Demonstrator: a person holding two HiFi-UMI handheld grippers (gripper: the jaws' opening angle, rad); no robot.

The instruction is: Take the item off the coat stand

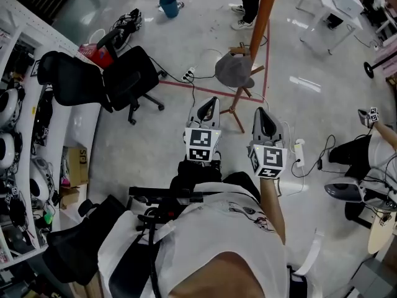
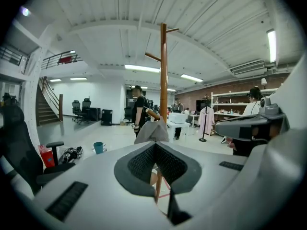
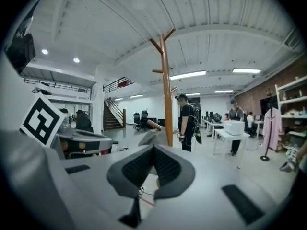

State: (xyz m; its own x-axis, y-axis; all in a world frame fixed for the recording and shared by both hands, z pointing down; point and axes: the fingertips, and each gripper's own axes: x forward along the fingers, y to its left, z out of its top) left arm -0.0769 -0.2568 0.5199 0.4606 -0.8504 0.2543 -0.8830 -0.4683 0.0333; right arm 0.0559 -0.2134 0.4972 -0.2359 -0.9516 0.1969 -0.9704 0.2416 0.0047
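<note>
"Head view says the grey hat (image 1: 234, 70) hangs low on the coat stand (image 1: 263, 17), ahead of both claws and between their lines. Which one goes?"

"I'd judge the left claw (image 1: 211, 99) slightly nearer than the right claw (image 1: 260, 112), though it's close. In the left gripper view the hat (image 2: 152, 131) sits dead ahead, just above the claw's tips (image 2: 154, 145). In the right gripper view it lies ahead and a touch left (image 3: 152, 137)."

"Claws ready?"

"No. Both are pressed together with nothing between them, well short of the hat. They'd need to part first."

"What can't you see?"

"The peg (image 3: 154, 124) slants up out of the hat, but how the hat catches on it is hidden. Each claw covers the hat's lower edge in its own view, and the head view cuts off the stand's top."
</note>
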